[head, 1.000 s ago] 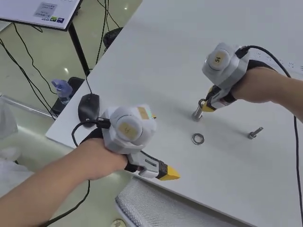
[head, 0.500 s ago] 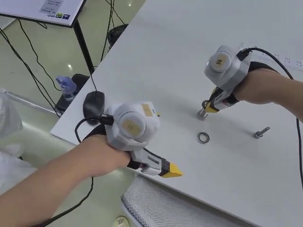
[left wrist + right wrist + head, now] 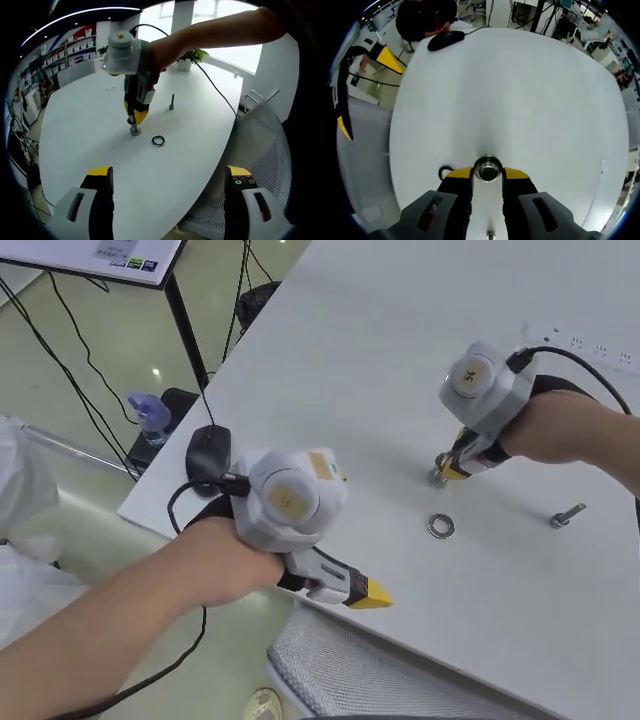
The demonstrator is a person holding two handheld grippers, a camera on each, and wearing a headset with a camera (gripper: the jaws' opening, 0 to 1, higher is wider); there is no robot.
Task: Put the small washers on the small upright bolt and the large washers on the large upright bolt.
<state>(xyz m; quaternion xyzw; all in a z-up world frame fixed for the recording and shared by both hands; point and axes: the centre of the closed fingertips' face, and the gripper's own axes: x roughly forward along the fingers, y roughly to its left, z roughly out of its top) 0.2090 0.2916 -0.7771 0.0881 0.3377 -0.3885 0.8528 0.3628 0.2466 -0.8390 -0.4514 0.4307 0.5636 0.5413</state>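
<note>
White worktop [image 3: 400, 330] fills scene; grey mesh chair [image 3: 340, 665] tucked at near edge. Left gripper [image 3: 168, 172] over worktop's near edge, jaws wide apart, nothing between. Right gripper [image 3: 452, 470] points down at large upright steel bolt [image 3: 135, 131], yellow tips narrow, flanking bolt's round top; cannot tell whether clamped. Black computer mouse [image 3: 208, 452] at worktop's left edge. Small upright steel bolt [image 3: 566, 515] well right of large one. Round steel washer [image 3: 440, 526] flat on worktop, just beside large bolt.
</note>
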